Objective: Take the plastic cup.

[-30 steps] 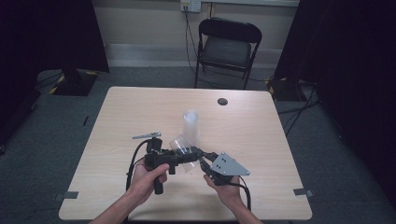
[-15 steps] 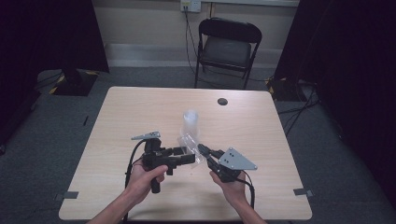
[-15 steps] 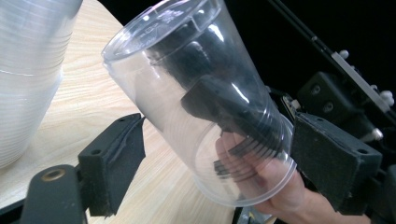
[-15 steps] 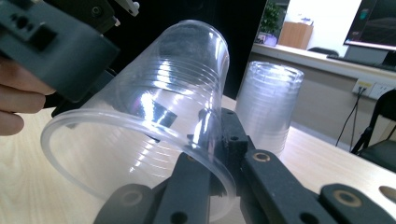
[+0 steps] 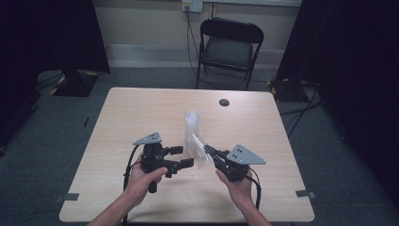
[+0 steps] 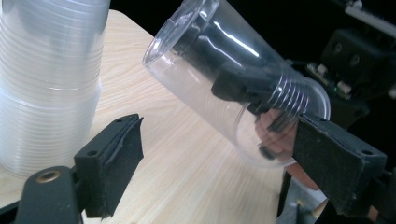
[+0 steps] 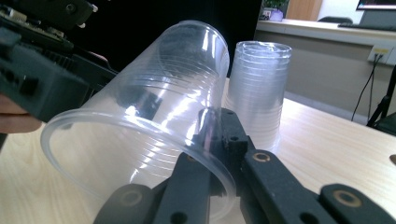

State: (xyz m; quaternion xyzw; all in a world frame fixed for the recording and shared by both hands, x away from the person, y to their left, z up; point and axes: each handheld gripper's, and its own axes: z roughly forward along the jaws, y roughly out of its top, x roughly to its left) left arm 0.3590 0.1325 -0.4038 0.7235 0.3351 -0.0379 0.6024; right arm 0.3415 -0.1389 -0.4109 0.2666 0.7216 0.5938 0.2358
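**One cup off the stack, held tilted above the tabletop**

Nearest the person, the right gripper [image 5: 210,151] has its jaws pinched on the rim of a single clear plastic cup [image 7: 140,121], one jaw inside the mouth and one outside, as the right gripper view shows. The cup lies on its side in the air, mouth toward the right gripper and base toward the left one, clear of the wood as far as I can tell.

The left gripper [image 5: 182,157] has its jaws spread wide and holds nothing; in the left gripper view the cup's base [image 6: 280,126] sits just beside one jaw, whether touching I cannot tell.

Just beyond stands the stack of cups [image 5: 191,123], upside down on the tabletop [image 5: 141,113], apart from both grippers.

Farther off, a small dark disc [image 5: 224,102] lies near the far edge, and a folding chair [image 5: 229,47] stands behind.

By my judgement, separating one cup is done; setting it down somewhere on the tabletop is left, and perhaps taking more from the stack.
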